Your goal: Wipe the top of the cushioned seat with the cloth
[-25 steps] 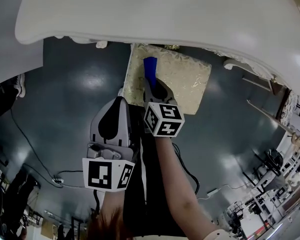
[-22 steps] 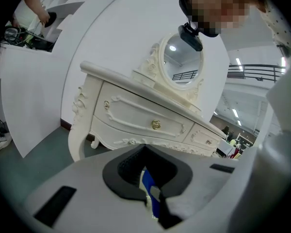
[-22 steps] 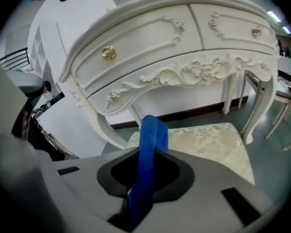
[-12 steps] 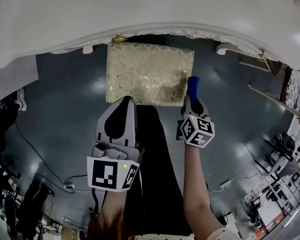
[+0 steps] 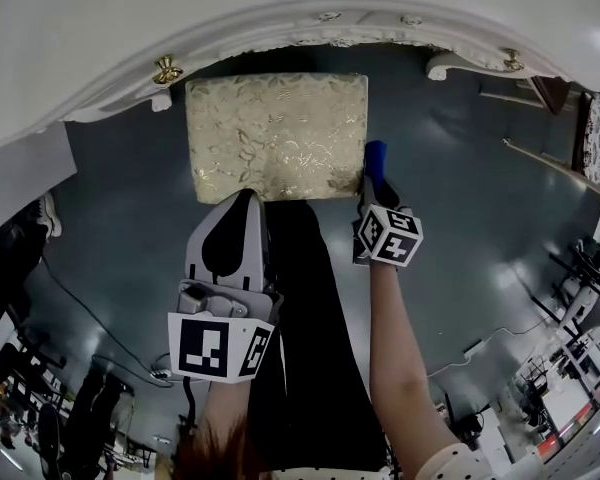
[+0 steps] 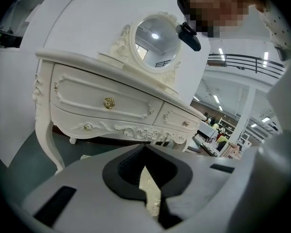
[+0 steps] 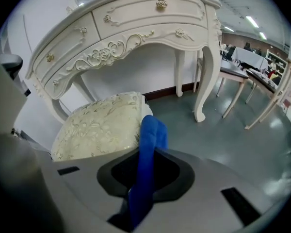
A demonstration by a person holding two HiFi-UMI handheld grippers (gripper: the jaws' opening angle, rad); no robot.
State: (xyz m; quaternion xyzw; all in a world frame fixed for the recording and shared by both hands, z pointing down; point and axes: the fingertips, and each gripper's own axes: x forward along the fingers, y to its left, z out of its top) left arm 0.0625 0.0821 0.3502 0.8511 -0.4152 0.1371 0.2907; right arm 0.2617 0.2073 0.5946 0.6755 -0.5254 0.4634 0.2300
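Cushioned seat point(image 5: 277, 136) on floor point(image 5: 130, 198), far edge at front rim of counter point(image 5: 280, 23) | left hand-held gripper point(image 5: 247, 200) at seat's near edge, left of centre | right hand-held gripper point(image 5: 373, 183) just beside seat's near right corner | cloth point(image 5: 376, 157) between its jaws, alongside seat's right edge

The right gripper point(image 5: 373, 174) (clamping the cloth point(image 5: 376, 155)) has left the cushioned seat point(image 5: 275, 133) for its right side.

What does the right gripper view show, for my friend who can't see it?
The right gripper pinches a blue cloth beside a gold-patterned cushioned seat. Behind stands a carved white dressing table on a grey floor.
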